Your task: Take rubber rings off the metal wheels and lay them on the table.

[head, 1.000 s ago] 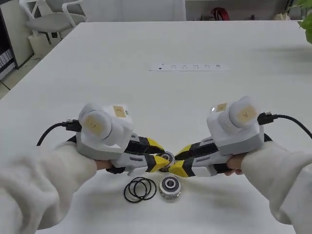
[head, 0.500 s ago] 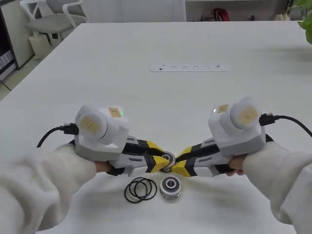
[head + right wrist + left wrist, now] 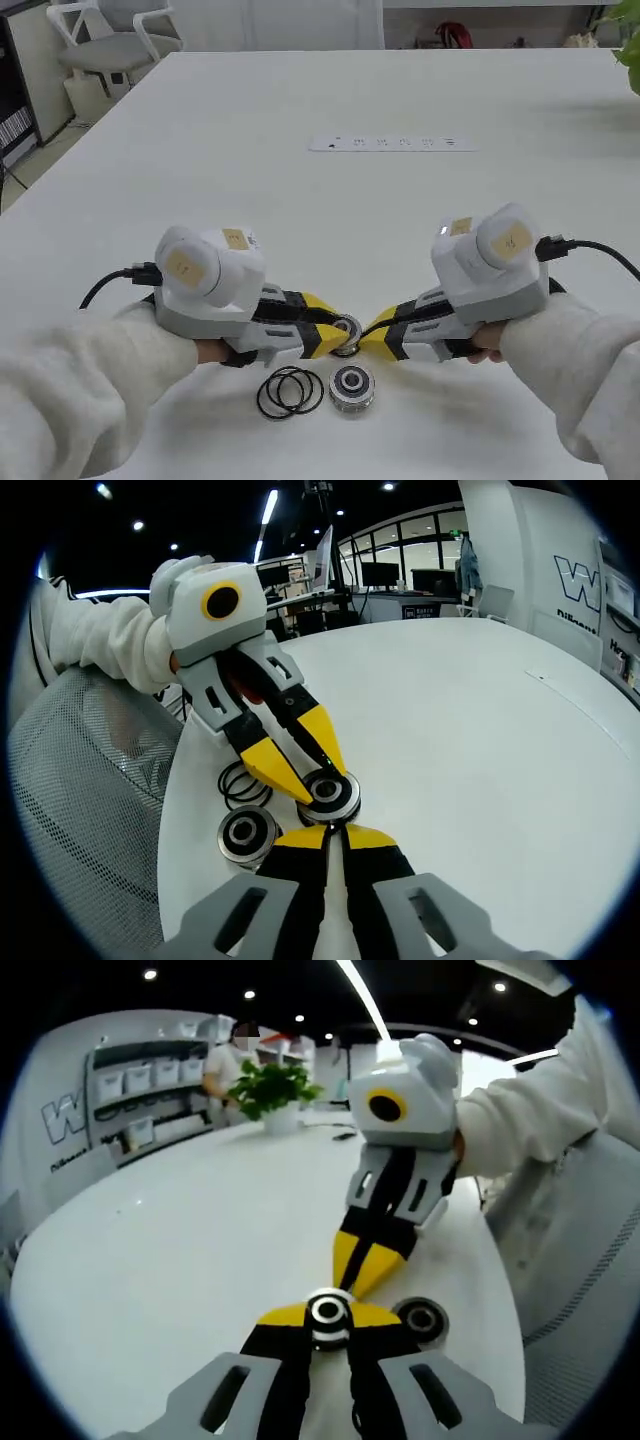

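White table top (image 3: 300, 200) carries everything here, and the work sits at its near edge. The left gripper (image 3: 333, 337) has its yellow-tipped jaws clamped across a small metal wheel (image 3: 347, 328), held just above the table with the rim turned toward the other tool. The right gripper (image 3: 372, 333) meets it nose to nose. In the right gripper view its jaws are pressed together with the tips at the wheel's rim. Whether they have the rubber ring nipped between them is too fine to tell.

A second wheel (image 3: 351, 385) lies flat on the table just below the pair, and a few loose black rings (image 3: 290, 392) lie overlapping just beside it, to its left.

The wheel is probably dense, rigid and smooth, so a grip across its flat faces should leave the rim free. The ring looks thin, soft and stretchy. It would likely be best caught at its outer edge, lifted out of its seat and rolled off sideways; a shallow pinch may slip.
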Demonstrator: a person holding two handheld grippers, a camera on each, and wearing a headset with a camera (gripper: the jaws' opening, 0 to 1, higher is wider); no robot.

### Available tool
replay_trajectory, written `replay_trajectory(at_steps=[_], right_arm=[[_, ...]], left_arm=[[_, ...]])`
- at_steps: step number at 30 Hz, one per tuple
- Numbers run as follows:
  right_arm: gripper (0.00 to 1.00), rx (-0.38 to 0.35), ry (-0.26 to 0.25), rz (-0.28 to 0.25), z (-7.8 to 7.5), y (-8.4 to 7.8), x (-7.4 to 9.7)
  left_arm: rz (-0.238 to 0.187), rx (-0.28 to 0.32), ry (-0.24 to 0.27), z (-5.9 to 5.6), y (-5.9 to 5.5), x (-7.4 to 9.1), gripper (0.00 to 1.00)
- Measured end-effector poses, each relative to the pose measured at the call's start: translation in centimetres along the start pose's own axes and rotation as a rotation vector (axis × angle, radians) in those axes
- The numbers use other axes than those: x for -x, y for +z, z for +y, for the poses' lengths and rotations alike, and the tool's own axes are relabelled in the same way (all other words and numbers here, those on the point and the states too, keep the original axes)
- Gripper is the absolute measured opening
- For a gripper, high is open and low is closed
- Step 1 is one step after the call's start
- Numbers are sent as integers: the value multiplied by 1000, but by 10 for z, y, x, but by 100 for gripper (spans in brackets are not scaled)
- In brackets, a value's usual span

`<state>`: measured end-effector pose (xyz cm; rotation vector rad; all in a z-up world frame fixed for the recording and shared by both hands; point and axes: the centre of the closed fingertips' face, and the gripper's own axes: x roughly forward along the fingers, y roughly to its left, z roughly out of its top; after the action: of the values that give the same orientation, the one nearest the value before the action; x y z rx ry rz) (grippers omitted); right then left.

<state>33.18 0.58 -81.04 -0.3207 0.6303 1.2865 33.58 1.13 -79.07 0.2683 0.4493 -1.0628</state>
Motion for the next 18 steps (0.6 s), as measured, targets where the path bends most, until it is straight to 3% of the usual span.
replay_trajectory(at_steps=[11, 16, 18], right_arm=[[1, -40, -7, 7, -1, 0, 0], [0, -117, -26, 25, -4, -1, 0], [0, -180, -25, 22, -5, -1, 0]], left_arm=[[-4, -14, 6, 0, 0, 0, 14], [-13, -17, 8, 0, -1, 0, 14], [-18, -16, 9, 0, -1, 0, 14]])
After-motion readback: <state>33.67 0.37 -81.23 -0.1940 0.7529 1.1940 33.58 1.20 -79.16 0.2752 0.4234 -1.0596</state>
